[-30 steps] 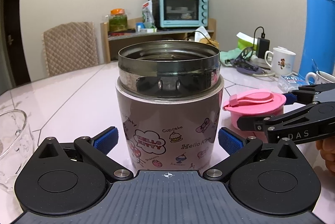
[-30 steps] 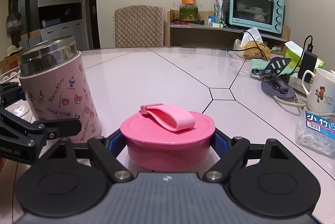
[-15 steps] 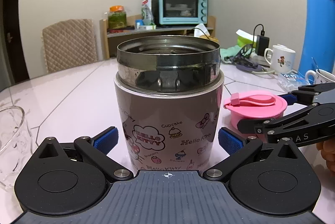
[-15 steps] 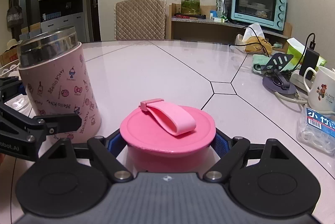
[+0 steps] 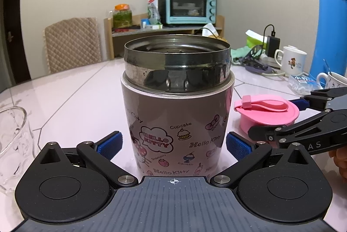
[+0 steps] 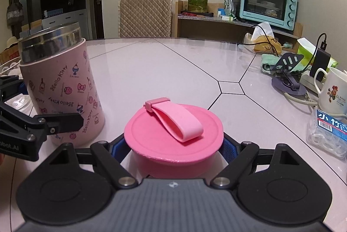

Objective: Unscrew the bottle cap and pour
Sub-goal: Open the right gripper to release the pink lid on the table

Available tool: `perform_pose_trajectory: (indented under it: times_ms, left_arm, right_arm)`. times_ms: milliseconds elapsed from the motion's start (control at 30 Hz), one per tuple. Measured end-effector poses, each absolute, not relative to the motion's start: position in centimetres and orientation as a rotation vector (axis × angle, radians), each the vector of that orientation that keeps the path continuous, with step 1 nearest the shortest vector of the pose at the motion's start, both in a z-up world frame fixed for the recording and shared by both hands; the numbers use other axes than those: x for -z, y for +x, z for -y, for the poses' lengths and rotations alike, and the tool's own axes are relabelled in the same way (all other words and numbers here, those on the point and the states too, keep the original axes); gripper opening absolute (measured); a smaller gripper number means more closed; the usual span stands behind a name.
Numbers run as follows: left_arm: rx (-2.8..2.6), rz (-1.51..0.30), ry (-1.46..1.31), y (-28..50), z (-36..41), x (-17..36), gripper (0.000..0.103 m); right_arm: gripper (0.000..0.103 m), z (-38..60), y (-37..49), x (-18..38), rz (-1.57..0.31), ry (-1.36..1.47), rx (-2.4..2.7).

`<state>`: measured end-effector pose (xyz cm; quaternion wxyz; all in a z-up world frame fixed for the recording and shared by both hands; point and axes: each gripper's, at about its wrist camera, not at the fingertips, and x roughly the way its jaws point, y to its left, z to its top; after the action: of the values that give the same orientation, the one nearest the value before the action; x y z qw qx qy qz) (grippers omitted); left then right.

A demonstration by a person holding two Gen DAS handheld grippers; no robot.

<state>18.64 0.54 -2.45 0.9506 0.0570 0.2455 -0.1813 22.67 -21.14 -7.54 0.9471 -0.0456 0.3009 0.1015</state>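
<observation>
Right now I see the table carrying the uncapped Hello Kitty flask, upright between my left gripper, whose pads stand apart from it. My right gripper clamps the pink cap beside it.

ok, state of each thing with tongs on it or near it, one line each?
Hello Kitty jar: uncapped, upright on the table.
Pink cap: off the jar, strap side up.
Left tongs: open around the jar, pads apart from it.
Right tongs: shut on the pink cap.
Glass: upright, looks empty.
</observation>
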Motion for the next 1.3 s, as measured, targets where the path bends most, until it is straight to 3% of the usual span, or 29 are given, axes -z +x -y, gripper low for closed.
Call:
perform_pose_trajectory:
  times_ms: [333,467,1300]
  left_arm:
    - [0.368,-0.501,0.110,18.6,-0.9,2.5,0.103]
    - [0.370,-0.503,0.111,18.5,-0.9,2.5,0.103]
    - [0.349,-0.526,0.113,18.5,-0.7,2.6,0.103]
  right_arm:
    - [0.086,21.1,22.7,7.6,-0.625,-0.099,-0.202]
    - [0.095,21.0,22.6,7.6,-0.627,-0.097,-0.204]
    - [0.103,21.2,21.6,7.5,-0.626,-0.082,-0.190]
